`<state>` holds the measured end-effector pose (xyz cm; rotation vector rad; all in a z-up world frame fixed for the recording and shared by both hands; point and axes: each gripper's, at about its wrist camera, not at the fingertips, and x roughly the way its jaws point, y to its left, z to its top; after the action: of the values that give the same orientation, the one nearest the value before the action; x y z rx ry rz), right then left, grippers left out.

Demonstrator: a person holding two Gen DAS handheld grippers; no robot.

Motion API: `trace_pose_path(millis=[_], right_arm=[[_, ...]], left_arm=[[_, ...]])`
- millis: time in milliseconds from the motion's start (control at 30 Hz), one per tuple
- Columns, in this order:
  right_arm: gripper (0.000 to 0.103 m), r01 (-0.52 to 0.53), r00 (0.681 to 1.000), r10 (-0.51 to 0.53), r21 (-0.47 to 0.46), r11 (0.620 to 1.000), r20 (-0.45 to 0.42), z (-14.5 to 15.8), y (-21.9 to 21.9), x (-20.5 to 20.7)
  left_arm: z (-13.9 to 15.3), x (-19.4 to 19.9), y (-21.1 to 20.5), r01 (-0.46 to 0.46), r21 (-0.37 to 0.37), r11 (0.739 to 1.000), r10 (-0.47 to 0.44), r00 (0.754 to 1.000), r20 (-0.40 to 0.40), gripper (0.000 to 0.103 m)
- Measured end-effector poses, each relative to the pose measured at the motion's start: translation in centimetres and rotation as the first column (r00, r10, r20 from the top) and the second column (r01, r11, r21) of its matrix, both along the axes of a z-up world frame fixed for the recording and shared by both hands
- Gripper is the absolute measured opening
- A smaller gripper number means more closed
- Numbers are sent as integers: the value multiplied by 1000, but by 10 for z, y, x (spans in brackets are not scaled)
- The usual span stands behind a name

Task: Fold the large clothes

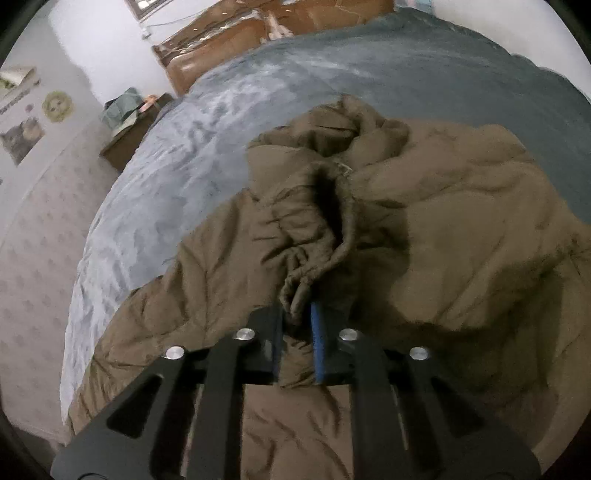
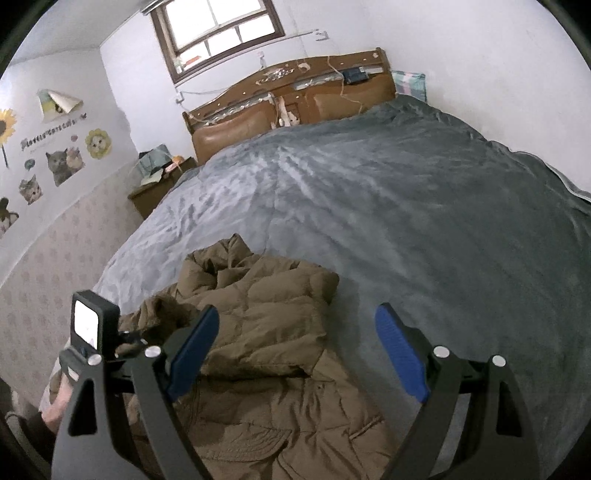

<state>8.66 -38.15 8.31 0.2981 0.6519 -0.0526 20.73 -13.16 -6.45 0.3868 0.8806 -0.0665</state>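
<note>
An olive-brown padded jacket [image 1: 443, 229] lies crumpled on the grey-blue bedspread [image 1: 229, 122]. My left gripper [image 1: 299, 317] is shut on the jacket's gathered sleeve cuff [image 1: 314, 254], which bunches up between the blue pads. In the right wrist view the same jacket [image 2: 266, 332] lies partly folded at the near left of the bed [image 2: 424, 206]. My right gripper [image 2: 295, 325] is open and empty, hovering above the jacket's right part. The left gripper's camera unit [image 2: 88, 321] shows at the left, over the jacket.
A wooden headboard [image 2: 291, 99] stands at the far end of the bed. A nightstand [image 2: 159, 181] with clutter sits at the left by the wall with cat stickers [image 2: 62, 158]. A window [image 2: 218, 29] is above the headboard.
</note>
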Motion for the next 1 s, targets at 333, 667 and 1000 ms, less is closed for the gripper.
trace_pose_path(millis=[333, 667, 1000], right_arm=[[87, 18, 991, -30, -97, 995, -131, -49, -10, 39], [87, -111, 960, 85, -84, 990, -268, -130, 29, 99], [7, -22, 945, -36, -173, 985, -325, -156, 8, 112]], left_arm=[[-11, -16, 175, -443, -243, 863, 418, 896, -149, 66], [4, -62, 235, -521, -248, 817, 533, 846, -21, 92], [40, -39, 154, -251, -193, 948, 277, 954, 118, 94]])
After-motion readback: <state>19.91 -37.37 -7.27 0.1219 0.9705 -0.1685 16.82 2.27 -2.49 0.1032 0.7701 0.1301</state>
